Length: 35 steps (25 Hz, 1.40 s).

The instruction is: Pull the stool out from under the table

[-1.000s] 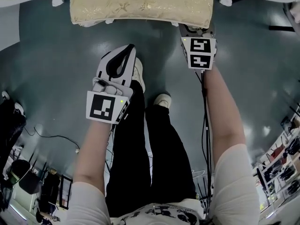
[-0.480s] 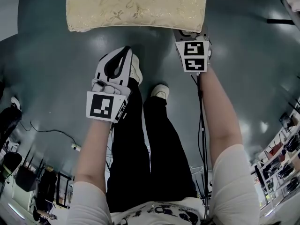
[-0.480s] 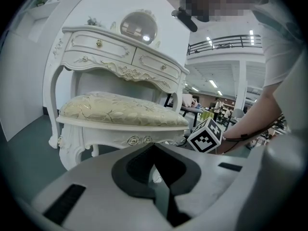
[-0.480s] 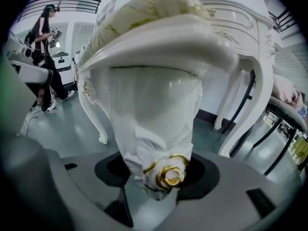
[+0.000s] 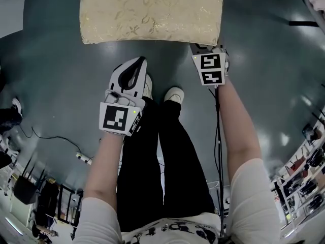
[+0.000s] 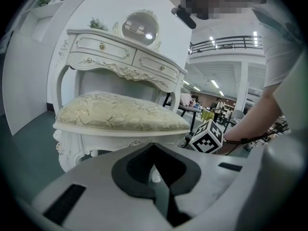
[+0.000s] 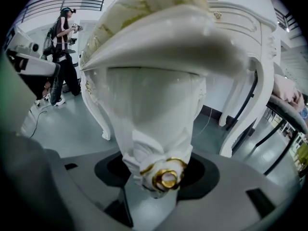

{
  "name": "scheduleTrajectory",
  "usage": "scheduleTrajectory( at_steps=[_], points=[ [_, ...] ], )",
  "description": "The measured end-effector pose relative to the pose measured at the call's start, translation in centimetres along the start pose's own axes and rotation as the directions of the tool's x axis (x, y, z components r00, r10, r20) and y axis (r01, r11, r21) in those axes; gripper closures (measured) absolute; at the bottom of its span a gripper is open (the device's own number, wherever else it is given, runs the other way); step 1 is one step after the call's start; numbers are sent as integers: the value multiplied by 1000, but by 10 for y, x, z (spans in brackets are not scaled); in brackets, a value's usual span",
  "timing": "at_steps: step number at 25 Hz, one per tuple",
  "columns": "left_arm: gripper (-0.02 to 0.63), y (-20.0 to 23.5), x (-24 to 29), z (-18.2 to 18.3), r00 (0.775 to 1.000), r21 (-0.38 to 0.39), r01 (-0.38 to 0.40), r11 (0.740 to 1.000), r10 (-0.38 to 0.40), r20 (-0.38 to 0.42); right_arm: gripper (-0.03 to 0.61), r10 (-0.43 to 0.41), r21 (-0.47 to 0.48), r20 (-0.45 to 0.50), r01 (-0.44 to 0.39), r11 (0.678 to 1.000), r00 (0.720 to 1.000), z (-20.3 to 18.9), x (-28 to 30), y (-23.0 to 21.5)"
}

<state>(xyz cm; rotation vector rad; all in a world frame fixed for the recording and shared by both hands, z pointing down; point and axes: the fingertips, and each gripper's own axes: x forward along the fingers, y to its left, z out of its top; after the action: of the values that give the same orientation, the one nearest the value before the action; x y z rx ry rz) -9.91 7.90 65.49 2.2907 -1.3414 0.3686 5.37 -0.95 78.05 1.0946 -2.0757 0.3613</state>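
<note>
Right gripper [image 7: 161, 179] jaws spread wide, clamped round the carved white stool leg [image 7: 154, 129], left gripper [image 6: 154, 170] jaws pressed together, empty, cushioned stool [image 5: 152, 14] on the floor [image 5: 61, 75] before the white table [image 6: 125, 57]

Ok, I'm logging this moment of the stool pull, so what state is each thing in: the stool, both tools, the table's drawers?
stool: upright, standing in front of the table.
right tool: shut on the stool's front corner.
left tool: shut, empty, apart from the stool.
table drawers: both shut.
</note>
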Motion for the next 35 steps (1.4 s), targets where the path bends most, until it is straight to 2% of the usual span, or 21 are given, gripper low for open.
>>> scheduleTrajectory(
  at_steps=[5,10,15,18,20,22,24,31,35],
  points=[
    [597,1,2,1,999,13,22,1000,-22,-31,298,-23,23,-33,24,999,999,3,1,-3],
    [597,1,-5,20,998,-3,24,1000,-24,-60,298,-62,29,-184,68,997,981,-4,-15,-4],
    [597,-9,-20,46,996,-26,22,999,-24,-81,301,-55,130,-295,97,987,954,-2,-58,-2],
    [597,-18,-34,74,997,-48,13,999,-17,-75,318,-50,206,-308,118,971,950,15,-99,3],
    [597,-27,-46,99,998,-70,12,997,-16,-61,370,-68,247,-281,141,959,957,39,-132,3],
    [597,-34,-60,128,999,-78,14,997,-18,-47,469,-104,264,-240,168,950,965,71,-167,1],
    [597,-41,-75,161,999,-70,21,997,-23,-29,519,-135,280,-201,189,941,970,109,-201,-2],
    [597,-57,-127,291,998,-26,17,1000,-16,61,557,-210,311,-101,232,922,972,241,-309,-25],
    [597,-67,-157,364,994,11,20,1000,-21,108,561,-260,315,12,243,917,966,322,-371,-39]
  ],
)
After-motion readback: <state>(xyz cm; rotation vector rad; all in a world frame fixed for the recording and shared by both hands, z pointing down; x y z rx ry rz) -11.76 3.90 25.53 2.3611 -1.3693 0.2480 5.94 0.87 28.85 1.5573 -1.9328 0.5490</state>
